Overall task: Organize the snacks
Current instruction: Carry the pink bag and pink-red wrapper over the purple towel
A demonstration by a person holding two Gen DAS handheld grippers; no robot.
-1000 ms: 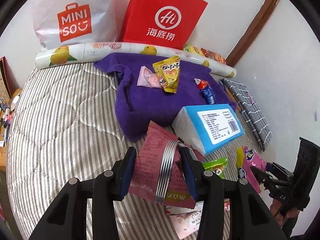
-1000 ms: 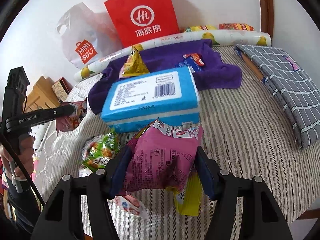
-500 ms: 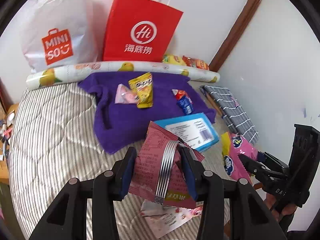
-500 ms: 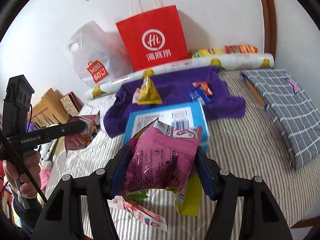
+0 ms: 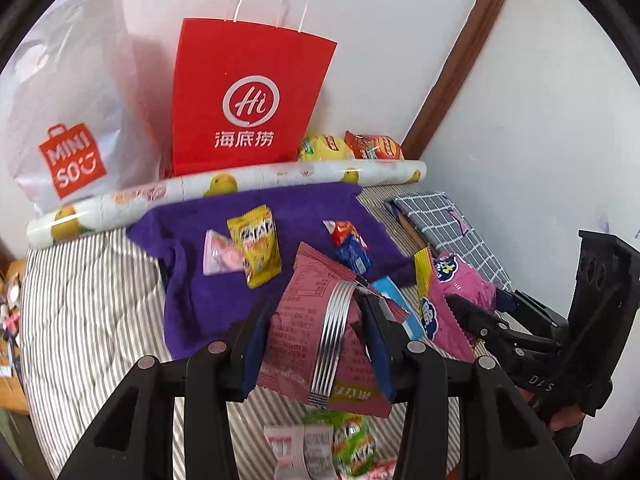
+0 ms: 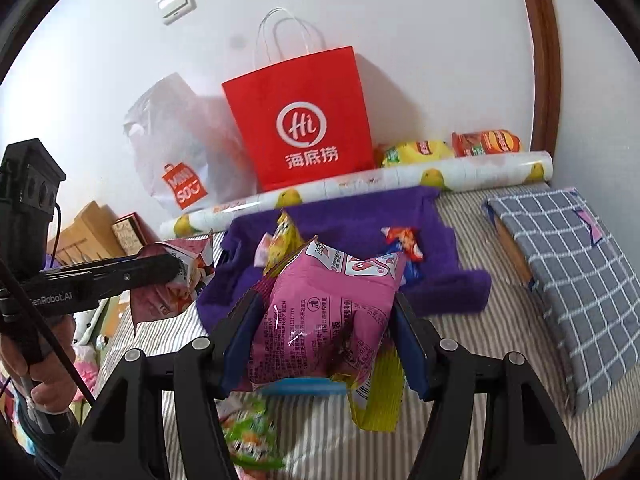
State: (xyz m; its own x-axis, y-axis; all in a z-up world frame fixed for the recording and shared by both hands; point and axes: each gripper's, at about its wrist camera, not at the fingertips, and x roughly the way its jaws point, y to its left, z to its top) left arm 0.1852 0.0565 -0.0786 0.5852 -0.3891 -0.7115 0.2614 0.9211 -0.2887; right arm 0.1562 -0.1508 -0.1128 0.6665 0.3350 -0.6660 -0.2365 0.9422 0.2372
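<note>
Left wrist view showed the left gripper (image 5: 316, 344) pinching a maroon snack packet (image 5: 320, 320), the right gripper (image 6: 328, 340) clamping a pink bag (image 6: 324, 312) — both held above the bed (image 5: 92, 300); next, presumably carrying them to the purple towel (image 5: 312, 208)

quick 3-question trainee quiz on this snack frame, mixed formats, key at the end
1. True or false: the left gripper is shut on a dark red snack packet.
2. The right gripper holds: A) pink snack bag B) blue box C) nothing.
3. What cloth do the yellow snack packet and the red-and-blue snack packet lie on?

Key: 1 true; 2 A; 3 the purple towel.
</note>
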